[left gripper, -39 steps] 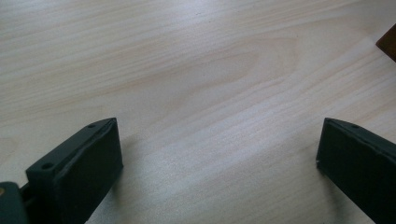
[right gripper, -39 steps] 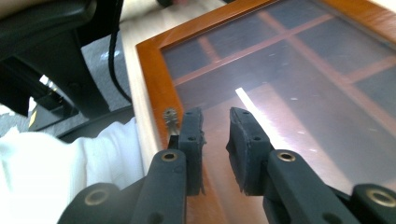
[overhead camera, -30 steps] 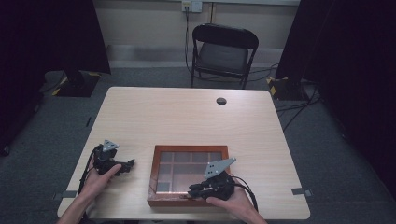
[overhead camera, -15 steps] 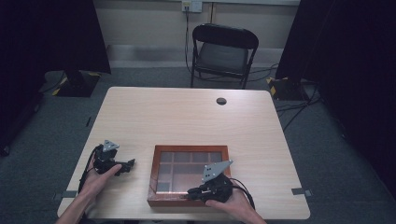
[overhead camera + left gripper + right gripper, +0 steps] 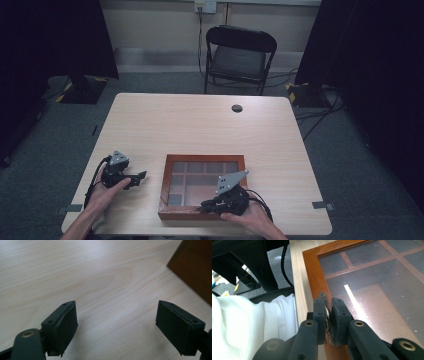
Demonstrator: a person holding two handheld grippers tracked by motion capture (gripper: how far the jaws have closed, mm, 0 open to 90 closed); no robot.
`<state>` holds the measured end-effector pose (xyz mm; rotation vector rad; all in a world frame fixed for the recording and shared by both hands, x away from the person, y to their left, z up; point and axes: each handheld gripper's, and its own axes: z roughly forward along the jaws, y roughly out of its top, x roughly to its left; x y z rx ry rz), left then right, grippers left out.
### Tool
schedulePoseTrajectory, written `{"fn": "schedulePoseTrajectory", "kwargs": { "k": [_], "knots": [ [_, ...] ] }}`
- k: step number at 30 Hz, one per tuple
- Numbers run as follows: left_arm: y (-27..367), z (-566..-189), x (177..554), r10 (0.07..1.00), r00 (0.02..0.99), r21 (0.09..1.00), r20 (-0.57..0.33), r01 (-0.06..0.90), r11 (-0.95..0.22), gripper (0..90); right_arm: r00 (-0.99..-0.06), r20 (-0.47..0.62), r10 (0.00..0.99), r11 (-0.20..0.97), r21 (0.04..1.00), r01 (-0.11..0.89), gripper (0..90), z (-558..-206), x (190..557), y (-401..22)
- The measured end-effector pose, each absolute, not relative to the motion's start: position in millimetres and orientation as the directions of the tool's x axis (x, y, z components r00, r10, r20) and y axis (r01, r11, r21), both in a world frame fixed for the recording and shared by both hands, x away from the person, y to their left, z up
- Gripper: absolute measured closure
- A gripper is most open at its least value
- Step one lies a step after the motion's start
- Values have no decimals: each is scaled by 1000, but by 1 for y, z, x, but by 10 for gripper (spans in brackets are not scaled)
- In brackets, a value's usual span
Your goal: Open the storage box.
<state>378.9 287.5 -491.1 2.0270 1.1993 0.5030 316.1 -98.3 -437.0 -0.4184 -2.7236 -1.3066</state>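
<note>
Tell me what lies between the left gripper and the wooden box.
Nothing but bare tabletop. In the high view the left gripper points toward the wooden box with light wood between them. The left gripper view shows the same bare stretch before the box's corner.

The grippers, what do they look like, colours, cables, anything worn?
Both the left gripper and the right gripper are black, each topped by a grey three-cornered plate and trailing a black cable. The jaws are flat black rectangular pads on black links with brass-coloured rivets. The right gripper view shows white ribbed fabric beside the jaws. Forearms look bare in the high view.
</note>
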Motion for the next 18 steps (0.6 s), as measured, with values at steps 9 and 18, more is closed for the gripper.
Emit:
{"fn": "schedulePoseTrajectory", "kwargs": {
  "k": [9, 18],
  "knots": [
    [278, -470, 364, 826, 559, 811, -71, 514, -278, 206, -956, 208, 208, 575, 765, 292, 827, -425, 317, -100],
    [266, -468, 358, 749, 655, 816, -104, 487, -312, 202, -955, 211, 209, 573, 765, 295, 826, -414, 320, -99]
  ]
}}
